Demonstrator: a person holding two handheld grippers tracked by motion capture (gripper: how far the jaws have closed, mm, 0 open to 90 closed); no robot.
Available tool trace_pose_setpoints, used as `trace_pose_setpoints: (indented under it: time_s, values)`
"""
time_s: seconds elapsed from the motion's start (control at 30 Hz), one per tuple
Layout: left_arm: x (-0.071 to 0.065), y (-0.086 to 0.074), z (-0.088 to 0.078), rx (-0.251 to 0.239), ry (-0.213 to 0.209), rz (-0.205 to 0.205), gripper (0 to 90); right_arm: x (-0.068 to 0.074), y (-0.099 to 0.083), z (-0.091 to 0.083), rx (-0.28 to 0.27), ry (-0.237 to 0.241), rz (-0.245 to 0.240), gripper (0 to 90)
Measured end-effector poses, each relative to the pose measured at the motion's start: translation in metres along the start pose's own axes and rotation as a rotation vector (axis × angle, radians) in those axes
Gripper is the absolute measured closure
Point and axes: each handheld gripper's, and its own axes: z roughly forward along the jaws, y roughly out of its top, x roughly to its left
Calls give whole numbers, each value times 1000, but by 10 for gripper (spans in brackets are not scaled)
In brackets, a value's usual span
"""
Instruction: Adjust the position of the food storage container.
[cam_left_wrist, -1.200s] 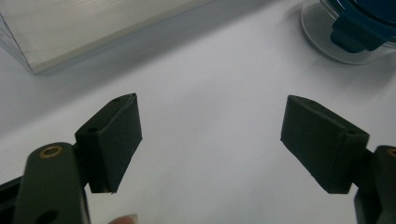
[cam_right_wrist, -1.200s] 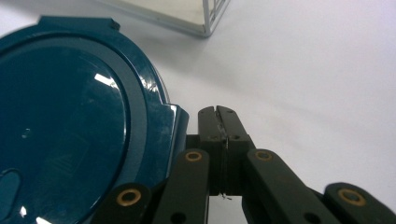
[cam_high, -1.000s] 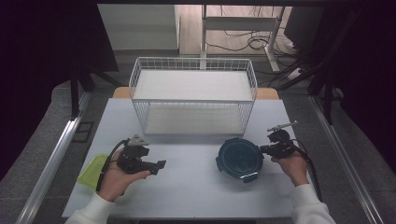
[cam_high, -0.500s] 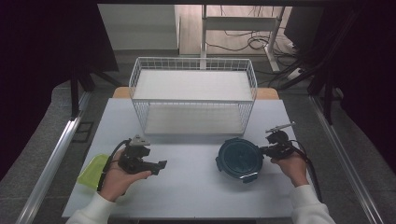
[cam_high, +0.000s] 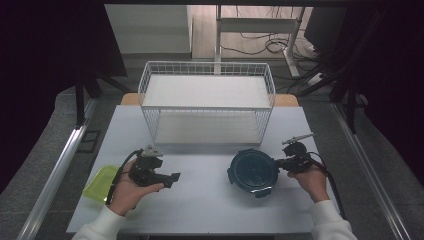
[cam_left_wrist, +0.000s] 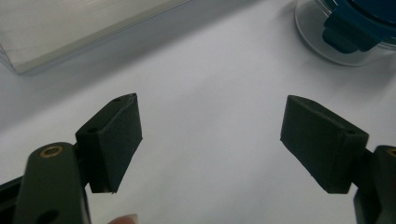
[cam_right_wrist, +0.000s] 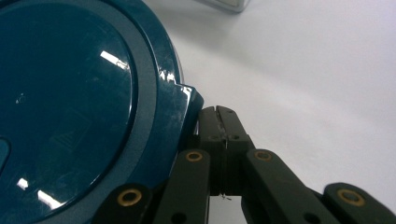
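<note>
Right gripper (cam_right_wrist: 219, 112) was closed with its jaws pressed together, tips against a side tab of the round blue lid (cam_high: 254, 171), apparently not clamping it. The lid sat on the white table (cam_high: 210, 200) in front of the wire basket (cam_high: 207, 107). Left gripper (cam_left_wrist: 210, 135) was wide open, empty, well apart from the lid.

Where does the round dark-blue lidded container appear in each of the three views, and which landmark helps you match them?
High view: the container sits right of centre on the white table, beside the right tool.
Left gripper view: top right corner, its latch showing, cut by the frame.
Right gripper view: left half, close up, its rim by the shut jaws.
Shared landmark: the wire basket behind it, with its base corner at the right gripper view's top edge.
</note>
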Motion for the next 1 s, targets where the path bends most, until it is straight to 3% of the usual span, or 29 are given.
trace_pose_setpoints:
  time_s: [0.5,0.73,1.0]
  values:
    - [-2,1,0,1,-6,18,202,19,2,0,14,14,-40,890]
    - [-3,2,0,-1,-7,20,203,28,2,1,22,42,-51,890]
    - [-2,2,1,0,-7,22,203,37,1,3,29,108,-63,890]
